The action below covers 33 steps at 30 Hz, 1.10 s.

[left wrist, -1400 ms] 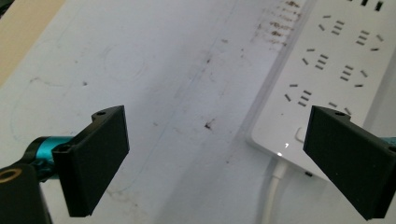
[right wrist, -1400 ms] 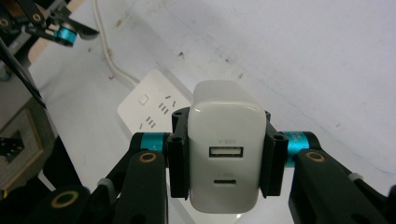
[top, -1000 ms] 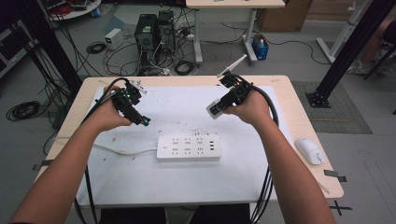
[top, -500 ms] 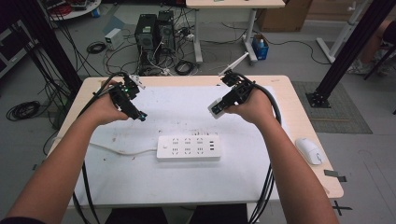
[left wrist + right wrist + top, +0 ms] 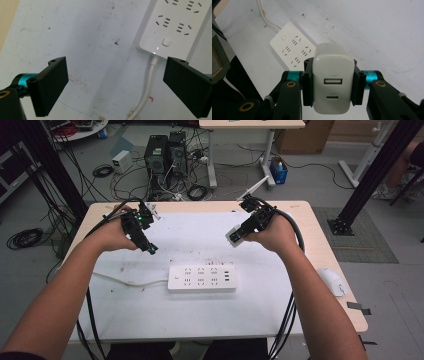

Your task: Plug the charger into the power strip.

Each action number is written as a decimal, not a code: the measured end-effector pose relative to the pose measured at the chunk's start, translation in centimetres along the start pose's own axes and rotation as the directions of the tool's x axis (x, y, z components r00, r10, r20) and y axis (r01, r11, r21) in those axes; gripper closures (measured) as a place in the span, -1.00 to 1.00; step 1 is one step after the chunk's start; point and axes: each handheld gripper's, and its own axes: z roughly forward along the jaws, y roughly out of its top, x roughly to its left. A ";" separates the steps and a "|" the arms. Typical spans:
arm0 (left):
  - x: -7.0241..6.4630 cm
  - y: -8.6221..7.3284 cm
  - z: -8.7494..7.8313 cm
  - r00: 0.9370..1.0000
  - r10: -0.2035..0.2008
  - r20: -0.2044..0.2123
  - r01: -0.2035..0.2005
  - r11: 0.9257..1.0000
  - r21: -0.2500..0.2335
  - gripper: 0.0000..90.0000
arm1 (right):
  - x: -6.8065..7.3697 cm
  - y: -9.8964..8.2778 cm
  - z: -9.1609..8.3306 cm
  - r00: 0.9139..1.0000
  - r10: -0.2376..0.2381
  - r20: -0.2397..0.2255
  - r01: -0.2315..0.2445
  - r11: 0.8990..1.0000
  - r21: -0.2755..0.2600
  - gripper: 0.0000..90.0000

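Currently I hold the right gripper (image 5: 234,238) above the far right part of the table (image 5: 320,245), with its jaws clamped on a white charger (image 5: 333,85). In the right gripper view the charger sits upright between the two black pads, its face with two ports turned to the camera, one port above the other. It hangs clear of the table surface, beyond and to the right of the power strip (image 5: 201,278).

I hold the left gripper (image 5: 150,248) over the far left part of the table, jaws wide apart with nothing between them. In the left gripper view the bare white mat (image 5: 95,50) shows in the gap, and the strip's switch end (image 5: 166,41) lies toward the right jaw.

The power strip lies flat near the middle of the mat, between and nearer to me than both grippers. Its white cord (image 5: 127,281) runs off to the left. A white mouse (image 5: 334,281) rests at the table's right edge, well apart from the strip.
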 end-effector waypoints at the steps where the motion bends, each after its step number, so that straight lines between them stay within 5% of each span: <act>1: -0.1 0.0 -0.1 1.000 0.002 0.004 -0.002 1.000 -0.001 -0.86 | 0.0 0.0 0.0 1.000 0.000 0.000 0.000 1.000 0.000 0.38; 10: -0.3 -0.1 0.4 1.000 0.004 0.019 -0.004 1.000 0.021 -0.86 | 0.1 0.6 0.6 0.998 -0.066 0.014 0.065 0.997 0.052 0.39; 21: -0.5 -0.4 1.3 1.000 -0.006 0.028 0.005 1.000 0.025 -0.86 | 0.9 0.8 2.0 0.989 -0.148 0.006 0.146 0.981 0.130 0.39; 33: -0.1 -2.0 1.5 0.999 -0.030 0.028 0.029 0.999 0.028 -0.86 | 2.3 2.0 6.1 0.966 -0.254 -0.036 0.254 0.926 0.278 0.39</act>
